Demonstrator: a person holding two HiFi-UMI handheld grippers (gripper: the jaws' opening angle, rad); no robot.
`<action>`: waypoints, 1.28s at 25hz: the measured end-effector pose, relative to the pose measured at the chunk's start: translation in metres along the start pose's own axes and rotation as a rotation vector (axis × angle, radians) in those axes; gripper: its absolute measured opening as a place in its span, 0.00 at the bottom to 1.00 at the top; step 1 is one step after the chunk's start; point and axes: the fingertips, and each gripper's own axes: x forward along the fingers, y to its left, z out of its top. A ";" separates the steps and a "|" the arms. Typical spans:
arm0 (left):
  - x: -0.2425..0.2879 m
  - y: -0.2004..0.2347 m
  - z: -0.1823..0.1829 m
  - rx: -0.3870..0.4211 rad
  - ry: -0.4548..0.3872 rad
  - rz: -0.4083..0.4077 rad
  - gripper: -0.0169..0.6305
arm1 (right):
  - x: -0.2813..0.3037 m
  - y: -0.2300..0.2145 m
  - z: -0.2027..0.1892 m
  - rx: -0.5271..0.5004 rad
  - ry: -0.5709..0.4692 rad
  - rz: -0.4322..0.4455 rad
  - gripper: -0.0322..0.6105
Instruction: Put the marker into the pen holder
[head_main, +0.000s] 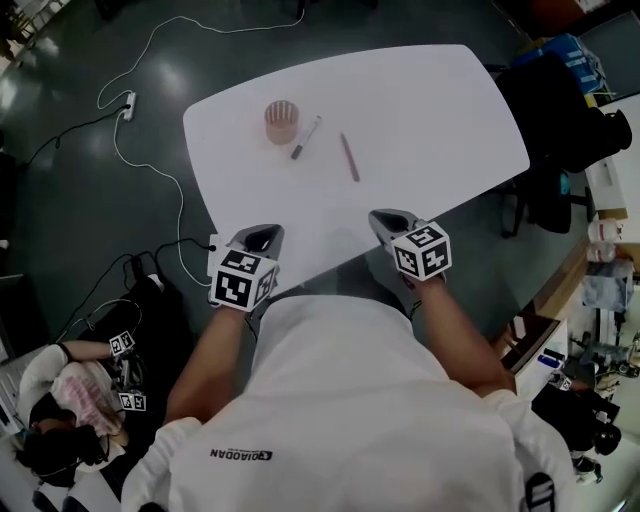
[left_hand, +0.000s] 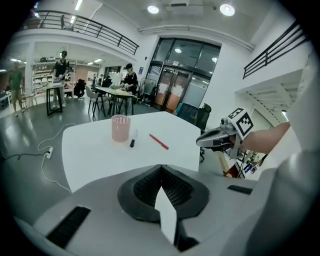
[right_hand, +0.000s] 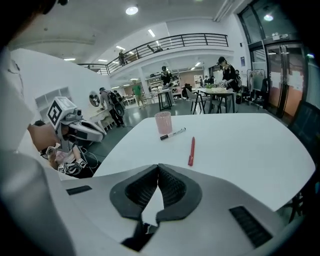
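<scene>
Marker (head_main: 306, 138) lies just beside holder (head_main: 281, 121) on counter (head_main: 430, 110); left hand-held gripper (head_main: 262, 238) and right hand-held gripper (head_main: 390, 220), closed and empty, seemingly poised to reach.

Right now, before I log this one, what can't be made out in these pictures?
- Pen holder: the head view shows its inside too small to tell if it is empty; both gripper views see only its wall.
- Marker: any print is too small in every view.
- Table: near edge hidden in the gripper views behind the left gripper and right gripper bodies.
</scene>
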 end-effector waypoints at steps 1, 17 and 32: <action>0.002 0.002 -0.001 -0.008 -0.003 0.007 0.07 | 0.006 -0.005 0.003 -0.019 0.008 -0.002 0.08; 0.009 0.035 -0.013 -0.142 0.013 0.147 0.07 | 0.121 -0.103 -0.009 0.064 0.179 -0.102 0.23; -0.001 0.039 -0.019 -0.157 0.002 0.137 0.07 | 0.140 -0.110 -0.017 0.159 0.208 -0.135 0.18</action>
